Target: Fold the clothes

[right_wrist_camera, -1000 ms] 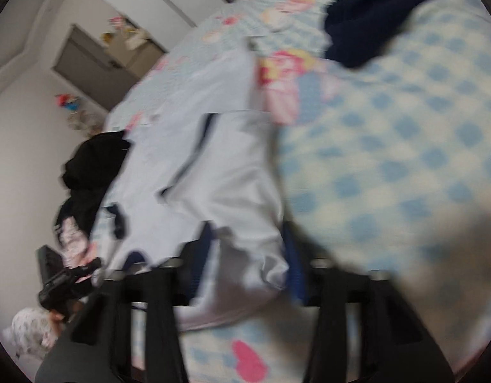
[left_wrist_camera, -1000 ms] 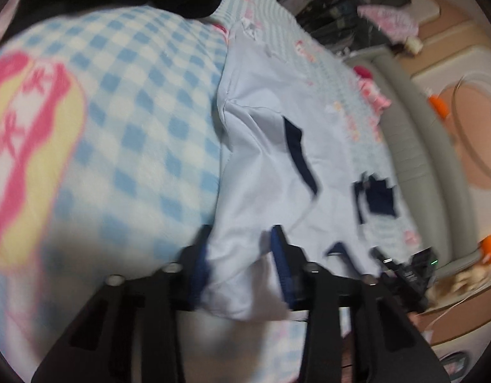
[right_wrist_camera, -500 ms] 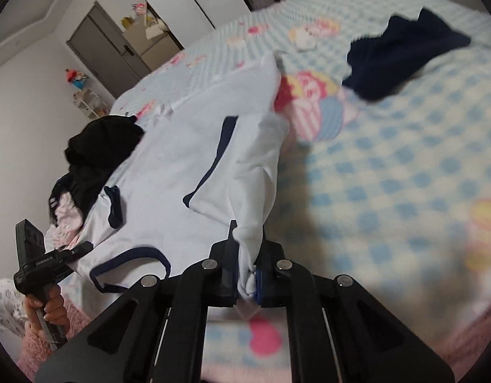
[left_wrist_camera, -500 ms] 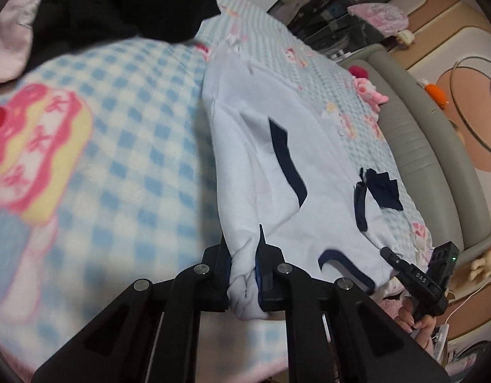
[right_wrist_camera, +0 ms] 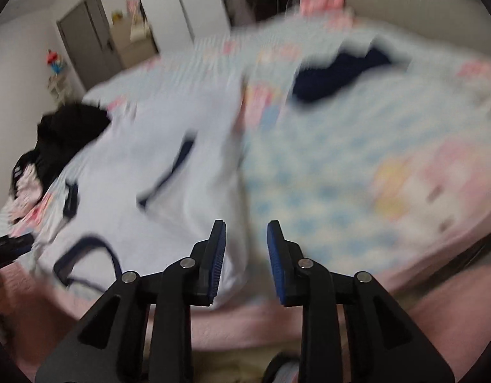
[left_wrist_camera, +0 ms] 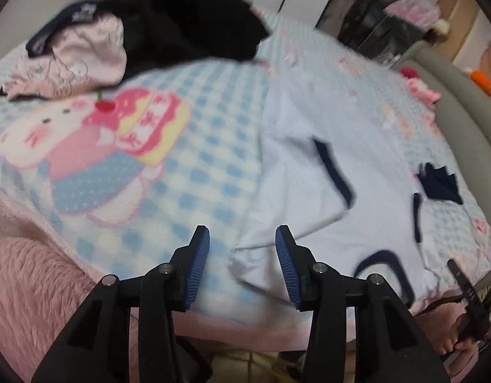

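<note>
I've let go with both: my left gripper (left_wrist_camera: pixel 242 255) and right gripper (right_wrist_camera: pixel 246 252) now gape. The pale blue navy-trimmed cotton shirt (left_wrist_camera: pixel 312 191) has dropped flat onto the bed.

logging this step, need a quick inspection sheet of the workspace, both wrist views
surface: bed with blue checked blanket, cartoon print.
job's things: light blue shirt with navy trim, lying on the blanket, one sleeve folded in.
clutter: black garment, pink garment, small navy cloth.
grippers: left gripper open, empty; right gripper open, empty.
cables: nothing seen.
surroundings: grey door, grey bed frame; right view blurred.
</note>
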Tool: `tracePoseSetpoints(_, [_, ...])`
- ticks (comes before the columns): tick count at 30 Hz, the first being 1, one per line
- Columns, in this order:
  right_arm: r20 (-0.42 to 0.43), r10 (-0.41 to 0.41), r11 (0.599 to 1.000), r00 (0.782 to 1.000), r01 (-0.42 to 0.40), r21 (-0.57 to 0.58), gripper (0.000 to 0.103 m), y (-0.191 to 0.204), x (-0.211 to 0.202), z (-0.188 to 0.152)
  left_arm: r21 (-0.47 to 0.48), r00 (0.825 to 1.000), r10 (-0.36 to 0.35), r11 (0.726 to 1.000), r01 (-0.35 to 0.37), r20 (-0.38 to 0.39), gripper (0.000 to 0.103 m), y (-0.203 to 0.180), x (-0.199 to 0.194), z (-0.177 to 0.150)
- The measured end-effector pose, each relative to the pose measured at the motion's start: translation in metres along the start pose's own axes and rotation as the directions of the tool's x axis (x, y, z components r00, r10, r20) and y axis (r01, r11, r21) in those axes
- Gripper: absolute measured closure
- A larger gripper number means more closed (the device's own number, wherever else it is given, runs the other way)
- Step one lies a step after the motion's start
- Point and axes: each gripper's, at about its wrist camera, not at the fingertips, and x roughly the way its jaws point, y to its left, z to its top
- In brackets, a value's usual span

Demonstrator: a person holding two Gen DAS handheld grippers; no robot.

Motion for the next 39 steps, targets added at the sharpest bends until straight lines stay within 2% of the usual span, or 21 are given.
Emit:
tracePoseSetpoints(2, [0.057,0.035,0.998,0.998,-0.032,-0.05,0.074,0.012,-0.011,0.002,0.087,0.999,-0.047,0.995,0.046,0.004,0.063,-0.025,0.005,-0.002])
tracePoseSetpoints(4, [0.01,0.087,0.988,0.996,-0.085,-0.127,0.076,0.039,-0.004,-0.006,0.149,0.995,-0.094,0.984,0.099,-0.041,0.066,-0.048,0.016,-0.008])
tracePoseSetpoints(6, [-0.046,0.131,0.971,0.99,-0.138,-0.196,0.077,0.066,0.004,-0.016,0.154,0.983,-0.149,0.974,0.165,-0.109,0.066,-0.061,0.03,-0.018])
tracePoseSetpoints(7, [-0.099,0.134,0.965,0.986,-0.152,-0.213,0.078,0.076,0.012,-0.026,0.158,0.978,-0.151,0.972,0.173,-0.141,0.066,-0.065,0.035,-0.023])
tracePoseSetpoints(9, [-0.218,0.125,0.957,0.968,-0.175,-0.231,0.078,0.089,0.033,-0.044,0.201,0.978,-0.073,0.973,0.113,-0.194,0.066,-0.07,0.047,-0.036])
tracePoseSetpoints(10, [-0.251,0.113,0.958,0.961,-0.172,-0.229,0.078,0.088,0.041,-0.048,0.217,0.976,-0.042,0.972,0.089,-0.216,0.067,-0.071,0.05,-0.04])
tracePoseSetpoints(12, [-0.311,0.095,0.96,0.946,-0.17,-0.223,0.078,0.084,0.054,-0.056,0.211,0.968,-0.021,0.974,0.076,-0.25,0.067,-0.067,0.052,-0.046])
tracePoseSetpoints(13, [-0.315,0.113,0.96,0.942,-0.185,-0.208,0.078,0.081,0.052,-0.055,0.207,0.967,-0.023,0.975,0.077,-0.255,0.067,-0.067,0.049,-0.047])
tracePoseSetpoints(14, [-0.308,0.134,0.961,0.942,-0.2,-0.192,0.078,0.078,0.047,-0.052,0.206,0.967,-0.027,0.975,0.081,-0.252,0.067,-0.067,0.046,-0.047])
tracePoseSetpoints(18, [-0.191,0.234,0.961,0.953,-0.257,-0.103,0.078,0.057,0.017,-0.025,0.226,0.974,-0.098,0.963,0.144,-0.205,0.067,-0.083,0.028,-0.04])
tracePoseSetpoints(21, [-0.113,0.192,0.975,0.975,-0.202,-0.093,0.078,0.034,0.026,0.021,0.267,0.97,-0.158,0.942,0.204,-0.184,0.067,-0.113,0.026,-0.024])
tracePoseSetpoints(24, [-0.034,0.145,0.986,0.989,-0.148,-0.078,0.078,0.012,0.036,0.066,0.341,0.971,-0.171,0.914,0.22,-0.166,0.067,-0.151,0.04,-0.003])
tracePoseSetpoints(25, [-0.022,0.131,0.989,0.991,-0.133,-0.07,0.078,0.003,0.043,0.08,0.373,0.974,-0.165,0.903,0.213,-0.156,0.067,-0.167,0.048,0.006])
tracePoseSetpoints(26, [-0.063,0.128,0.99,0.99,-0.132,-0.053,0.078,-0.006,0.064,0.09,0.399,0.977,-0.157,0.894,0.204,-0.147,0.067,-0.18,0.055,0.014])
tracePoseSetpoints(29, [-0.166,0.169,0.986,0.972,-0.167,0.026,0.077,-0.037,0.112,0.098,0.413,0.979,-0.135,0.891,0.188,-0.154,0.067,-0.213,0.088,0.039])
tracePoseSetpoints(32, [-0.203,0.303,0.948,0.931,-0.272,0.168,0.077,-0.061,0.131,0.089,0.393,0.976,-0.134,0.899,0.193,-0.175,0.067,-0.233,0.119,0.055])
tracePoseSetpoints(33, [-0.205,0.345,0.933,0.916,-0.311,0.183,0.077,-0.062,0.133,0.09,0.39,0.975,-0.132,0.9,0.195,-0.181,0.067,-0.239,0.128,0.056])
tracePoseSetpoints(34, [-0.201,0.379,0.922,0.903,-0.348,0.171,0.077,-0.059,0.132,0.091,0.393,0.975,-0.129,0.899,0.192,-0.183,0.067,-0.243,0.135,0.058])
tracePoseSetpoints(37, [-0.226,0.392,0.92,0.892,-0.373,0.125,0.077,-0.053,0.145,0.092,0.393,0.973,-0.127,0.899,0.195,-0.194,0.067,-0.253,0.155,0.066])
tracePoseSetpoints(39, [-0.266,0.426,0.905,0.865,-0.403,0.14,0.077,-0.05,0.161,0.09,0.39,0.969,-0.121,0.899,0.199,-0.216,0.067,-0.259,0.17,0.07])
